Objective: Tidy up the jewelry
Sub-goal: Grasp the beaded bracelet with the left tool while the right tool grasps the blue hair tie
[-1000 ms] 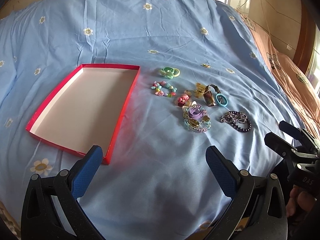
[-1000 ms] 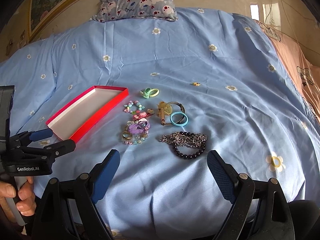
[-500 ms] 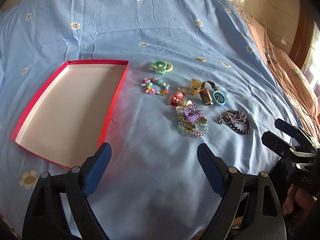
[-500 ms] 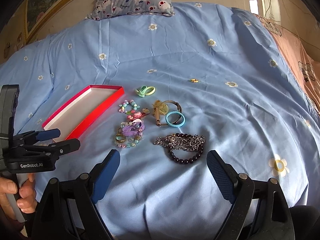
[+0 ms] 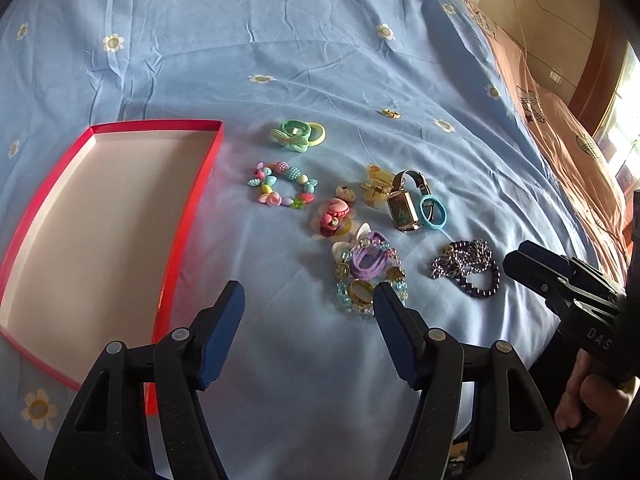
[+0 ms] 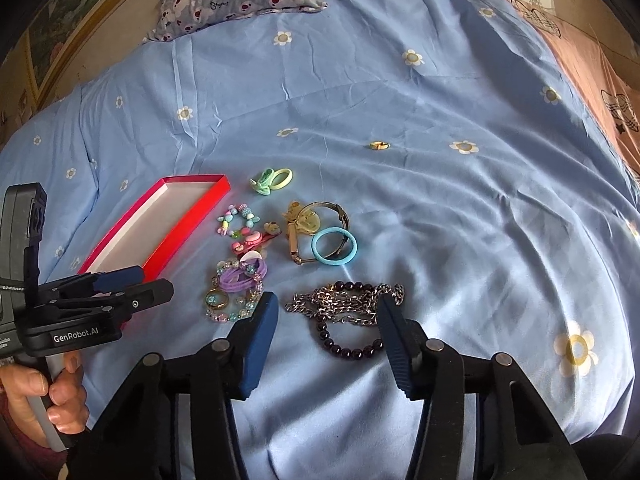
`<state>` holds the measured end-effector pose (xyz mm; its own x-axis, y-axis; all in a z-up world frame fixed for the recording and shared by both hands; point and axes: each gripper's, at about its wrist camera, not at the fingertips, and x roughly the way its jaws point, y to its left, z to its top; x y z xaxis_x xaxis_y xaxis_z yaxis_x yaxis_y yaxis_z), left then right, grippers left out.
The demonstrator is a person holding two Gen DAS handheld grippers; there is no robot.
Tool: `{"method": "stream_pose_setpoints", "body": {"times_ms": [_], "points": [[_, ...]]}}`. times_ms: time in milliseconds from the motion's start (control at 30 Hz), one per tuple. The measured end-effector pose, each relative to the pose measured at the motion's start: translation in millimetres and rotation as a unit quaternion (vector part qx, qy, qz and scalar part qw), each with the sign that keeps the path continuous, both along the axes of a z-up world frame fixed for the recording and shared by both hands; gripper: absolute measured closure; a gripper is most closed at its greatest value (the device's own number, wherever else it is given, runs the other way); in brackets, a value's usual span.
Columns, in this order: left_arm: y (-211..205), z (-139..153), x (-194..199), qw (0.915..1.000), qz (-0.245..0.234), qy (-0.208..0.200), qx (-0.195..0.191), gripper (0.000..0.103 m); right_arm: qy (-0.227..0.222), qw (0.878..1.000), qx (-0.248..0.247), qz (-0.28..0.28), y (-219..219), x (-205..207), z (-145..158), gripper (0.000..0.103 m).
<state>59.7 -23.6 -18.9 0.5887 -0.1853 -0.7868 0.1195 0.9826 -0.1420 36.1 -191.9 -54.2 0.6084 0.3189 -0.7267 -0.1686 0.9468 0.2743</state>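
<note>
A silver chain necklace (image 6: 346, 304) tangled with a dark bead bracelet (image 6: 352, 350) is lying on the blue bedsheet (image 6: 440, 220), at six o'clock of the jewelry cluster. It looks light, limp and slippery, so pinching the bunched middle seems safest. The right gripper (image 6: 326, 334) is narrowing its jaws just above this pile, gripping nothing yet. The left gripper (image 5: 308, 332) is also closing, empty, with the purple hair tie and beaded bracelet (image 5: 370, 276) at its two o'clock. At ten o'clock the shallow red box (image 5: 188, 216) is sitting open, holding nothing.
</note>
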Motion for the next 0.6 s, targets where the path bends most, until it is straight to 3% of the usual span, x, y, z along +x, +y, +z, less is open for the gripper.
{"method": "stream_pose_setpoints", "body": {"times_ms": [433,533,600], "points": [[-14,-23,49,0.9978,-0.045,0.046,-0.018,0.053,0.04,0.999,-0.004,-0.008,2,49,-20,0.071],[-18,-29,56,0.9964,-0.06,0.057,-0.019,0.062,0.051,0.999,-0.004,-0.011,2,59,-28,0.072],[-20,-32,59,0.9956,-0.067,0.062,-0.021,0.073,0.057,0.998,-0.005,-0.012,1,65,-32,0.072]]}}
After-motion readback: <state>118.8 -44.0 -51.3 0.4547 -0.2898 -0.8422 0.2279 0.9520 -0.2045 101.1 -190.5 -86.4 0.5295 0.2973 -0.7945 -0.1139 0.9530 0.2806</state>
